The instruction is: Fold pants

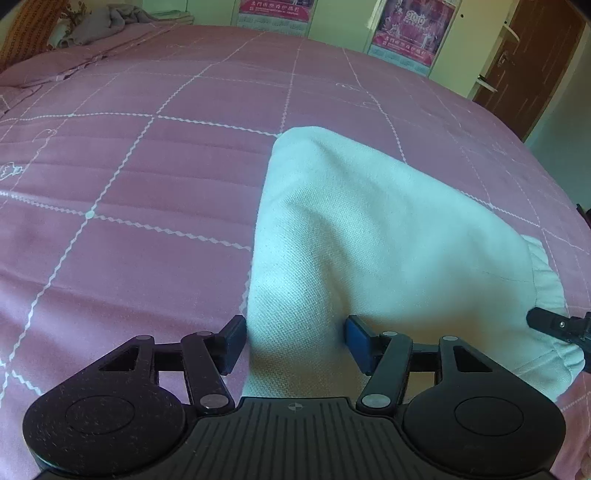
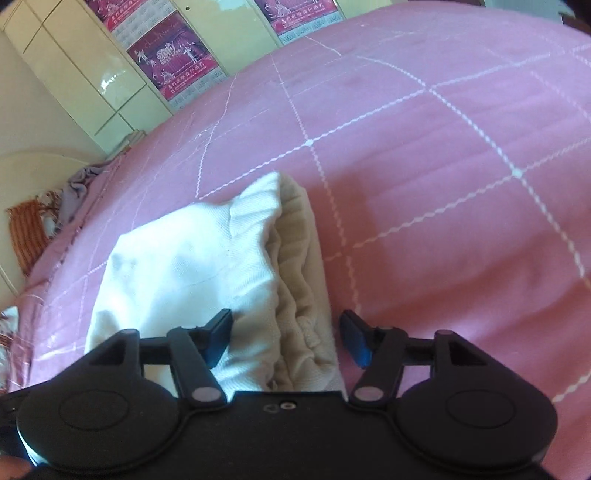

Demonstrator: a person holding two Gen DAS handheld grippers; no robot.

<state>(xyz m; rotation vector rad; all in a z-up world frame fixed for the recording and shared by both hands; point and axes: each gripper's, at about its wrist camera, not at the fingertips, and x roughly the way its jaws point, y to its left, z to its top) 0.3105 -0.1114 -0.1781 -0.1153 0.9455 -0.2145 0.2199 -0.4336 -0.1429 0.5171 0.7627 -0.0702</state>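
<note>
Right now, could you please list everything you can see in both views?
pants: one, white, folded on the bed, elastic waistband at one end
bed cover: one, pink with white grid lines, under the pants
posters: several, magenta, on the pale wardrobe doors
door: one, brown, far right in the left view
grey cloth: one heap, at the far bed edge
left gripper: black, jaws open astride a pants edge
right gripper: black, jaws open astride the waistband

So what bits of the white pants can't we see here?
- Left wrist view: the pants' near end is hidden behind the left gripper.
- Right wrist view: the waistband's near part sits under the right gripper.
- Both views: the legs' full length is folded away.
</note>
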